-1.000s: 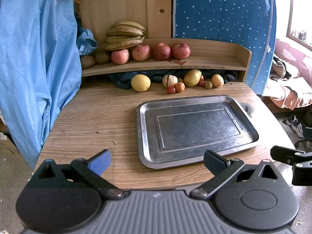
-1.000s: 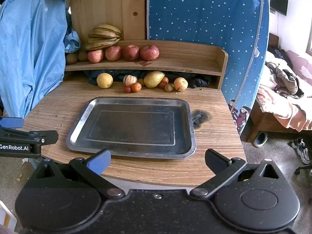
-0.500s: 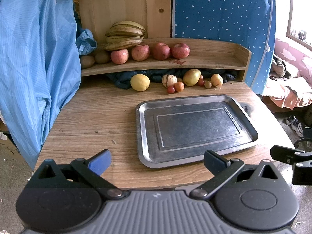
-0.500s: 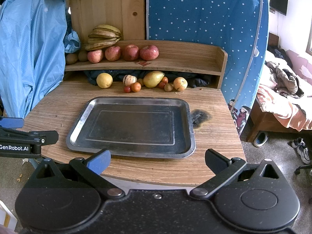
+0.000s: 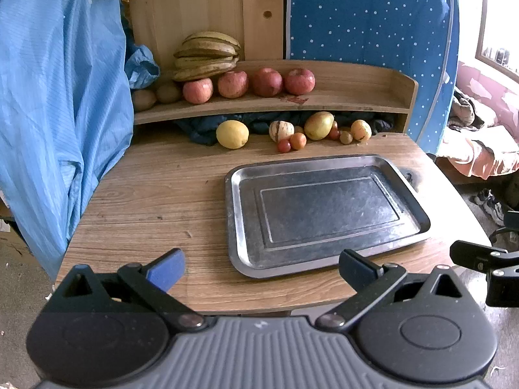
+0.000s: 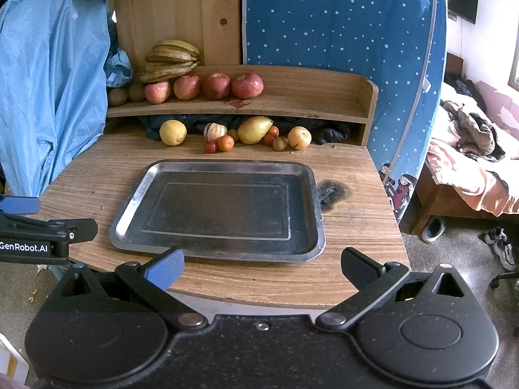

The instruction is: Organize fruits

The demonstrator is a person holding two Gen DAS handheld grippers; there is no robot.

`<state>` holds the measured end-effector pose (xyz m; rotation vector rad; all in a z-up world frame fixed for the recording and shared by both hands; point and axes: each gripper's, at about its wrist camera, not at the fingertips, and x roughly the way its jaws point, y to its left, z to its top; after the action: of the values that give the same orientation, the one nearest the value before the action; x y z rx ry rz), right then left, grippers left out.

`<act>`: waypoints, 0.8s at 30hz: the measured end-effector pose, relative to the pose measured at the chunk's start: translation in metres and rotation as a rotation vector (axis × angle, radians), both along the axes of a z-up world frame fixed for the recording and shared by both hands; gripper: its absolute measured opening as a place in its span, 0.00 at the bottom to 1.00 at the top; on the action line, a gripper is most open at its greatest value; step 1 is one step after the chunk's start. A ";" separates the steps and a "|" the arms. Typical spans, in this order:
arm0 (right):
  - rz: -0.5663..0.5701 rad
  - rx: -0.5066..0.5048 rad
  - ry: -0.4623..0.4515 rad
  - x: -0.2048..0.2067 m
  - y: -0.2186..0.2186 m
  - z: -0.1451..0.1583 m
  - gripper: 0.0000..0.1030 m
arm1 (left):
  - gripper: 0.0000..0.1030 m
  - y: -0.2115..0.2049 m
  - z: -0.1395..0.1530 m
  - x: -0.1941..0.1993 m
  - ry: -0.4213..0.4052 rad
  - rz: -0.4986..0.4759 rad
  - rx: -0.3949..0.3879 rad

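We hold the left claw [image 5: 261, 267] at the near edge of the wooden surface [image 5: 155, 194], its fingers spread wide with nothing between them. Our right claw [image 6: 262, 265] hangs at the same near edge, equally wide and holding nothing; each claw shows at the side of the other's view. Between and beyond them lies the rectangular grey metal tray [image 6: 313, 194], bare inside, with a dark scorch mark [image 6: 331, 193] on the wood just beside its right rim.

The fruits sit well beyond the tray, at the back. On the surface, under the raised wooden shelf [image 5: 356, 92], we see a round yellow lemon [image 5: 232, 134], a small cream striped fruit [image 5: 281, 130], two little red-orange tomatoes [image 5: 292, 143] side by side, a yellow-green mango [image 5: 319, 125] and a yellow-orange round fruit [image 5: 361, 130] (a few smaller pieces near the mango are too small to tell apart). A dark blue cloth [image 5: 201, 131] lies bunched behind them. On the shelf, four red apples [image 6: 203, 86] stand in a row, with a bunch of brownish-yellow bananas [image 6: 172, 60] behind their left end and two brown kiwis [image 6: 126, 94] further left. A light blue garment [image 5: 55, 97] hangs at the left of the surface.
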<state>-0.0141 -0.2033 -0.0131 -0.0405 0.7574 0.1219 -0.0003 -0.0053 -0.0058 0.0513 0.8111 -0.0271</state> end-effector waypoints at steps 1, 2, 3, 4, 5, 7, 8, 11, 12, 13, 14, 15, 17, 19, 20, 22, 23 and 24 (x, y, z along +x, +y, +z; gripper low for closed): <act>0.000 0.000 0.002 0.001 0.000 -0.001 1.00 | 1.00 -0.001 -0.001 0.000 0.002 -0.001 0.000; 0.000 0.000 0.004 0.002 0.000 -0.002 1.00 | 1.00 0.000 -0.001 0.000 0.004 -0.002 -0.001; 0.000 0.000 0.006 0.003 -0.002 -0.004 1.00 | 1.00 0.001 -0.002 0.000 0.006 -0.003 -0.002; -0.001 0.000 0.006 0.003 -0.002 -0.004 1.00 | 1.00 0.001 -0.002 0.001 0.007 -0.004 -0.003; -0.001 -0.001 0.007 0.003 -0.001 -0.004 1.00 | 1.00 0.001 -0.002 0.001 0.008 -0.005 -0.003; -0.002 -0.001 0.007 0.002 0.000 -0.004 1.00 | 1.00 0.002 -0.002 0.002 0.010 -0.007 -0.004; -0.002 -0.001 0.007 0.002 0.000 -0.003 1.00 | 1.00 0.002 -0.002 0.002 0.010 -0.008 -0.005; -0.003 -0.001 0.008 0.003 0.000 -0.003 1.00 | 1.00 0.002 -0.002 0.003 0.012 -0.010 -0.005; -0.002 -0.001 0.008 0.003 0.000 -0.003 1.00 | 1.00 0.002 -0.002 0.003 0.013 -0.010 -0.005; -0.002 -0.001 0.009 0.003 0.000 -0.003 1.00 | 1.00 0.002 -0.002 0.003 0.014 -0.010 -0.004; -0.002 -0.002 0.010 0.004 0.001 -0.004 1.00 | 1.00 0.002 -0.002 0.003 0.016 -0.010 -0.004; -0.003 -0.001 0.012 0.004 0.000 -0.005 1.00 | 1.00 0.002 -0.002 0.003 0.018 -0.010 -0.005; -0.003 -0.001 0.015 0.004 0.000 -0.007 1.00 | 1.00 0.003 -0.002 0.004 0.022 -0.010 -0.006; -0.004 -0.001 0.017 0.004 0.000 -0.008 1.00 | 1.00 0.003 -0.002 0.005 0.026 -0.011 -0.006; -0.004 -0.001 0.018 0.004 0.000 -0.008 1.00 | 1.00 0.003 -0.003 0.006 0.027 -0.011 -0.006; -0.004 -0.001 0.020 0.005 0.000 -0.008 1.00 | 1.00 0.004 -0.003 0.006 0.028 -0.012 -0.006; -0.004 -0.001 0.021 0.005 0.000 -0.008 1.00 | 1.00 0.003 -0.003 0.006 0.029 -0.013 -0.006; -0.005 -0.001 0.022 0.006 0.000 -0.008 1.00 | 1.00 0.003 -0.003 0.007 0.030 -0.014 -0.006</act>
<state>-0.0085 -0.2030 -0.0206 -0.0382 0.7798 0.1176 0.0065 -0.0020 -0.0085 0.0509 0.8408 -0.0431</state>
